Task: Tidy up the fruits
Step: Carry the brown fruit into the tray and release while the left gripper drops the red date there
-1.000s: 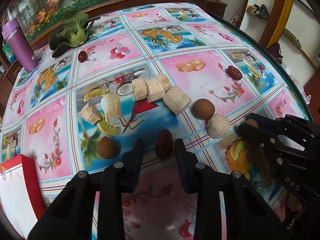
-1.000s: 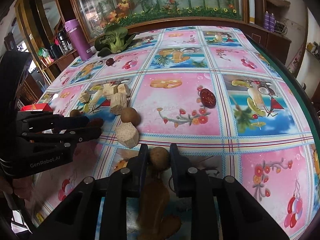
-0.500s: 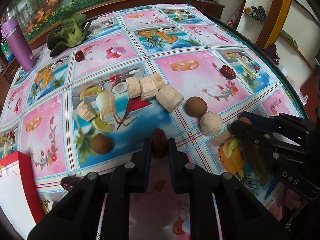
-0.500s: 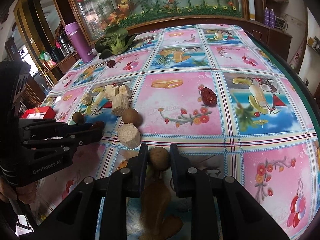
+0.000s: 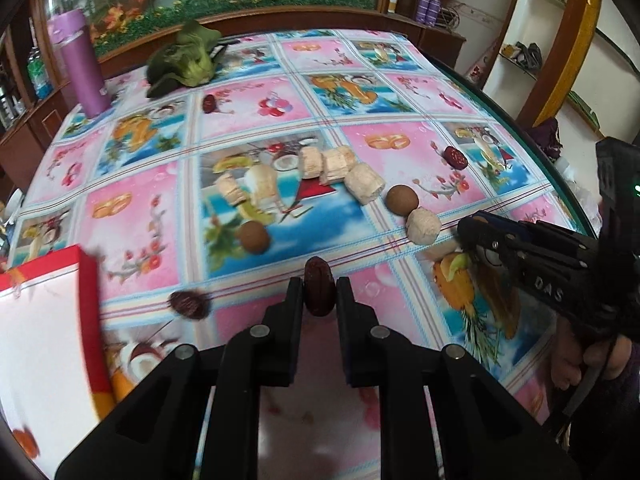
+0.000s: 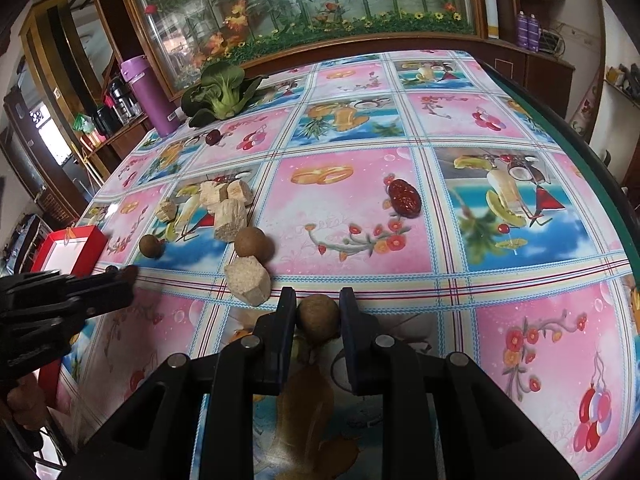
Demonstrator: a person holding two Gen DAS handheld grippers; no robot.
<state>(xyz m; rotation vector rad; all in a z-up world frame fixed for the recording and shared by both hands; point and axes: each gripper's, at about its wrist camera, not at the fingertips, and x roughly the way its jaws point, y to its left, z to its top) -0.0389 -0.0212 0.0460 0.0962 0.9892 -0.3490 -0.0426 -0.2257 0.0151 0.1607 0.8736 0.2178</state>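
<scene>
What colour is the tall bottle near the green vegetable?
Purple, with a lighter lilac lid. The bottle shows best in the right wrist view.

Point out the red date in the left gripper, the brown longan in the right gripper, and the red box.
red date (image 5: 319,292), left wrist view, its middle.
brown longan (image 6: 318,315), right wrist view, its front.
red box (image 6: 82,245), right wrist view, its rim.

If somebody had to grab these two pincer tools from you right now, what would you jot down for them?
Left gripper: shut on a dark red date, near the red box.
Right gripper: shut on a round brown longan.
On the tablecloth: two more longans, pale cut chunks, loose dates and another beside the box.
Done: two fruits picked up. I cannot tell whether anything is sorted yet.
Left: place both, then gather the rest by kind.
</scene>
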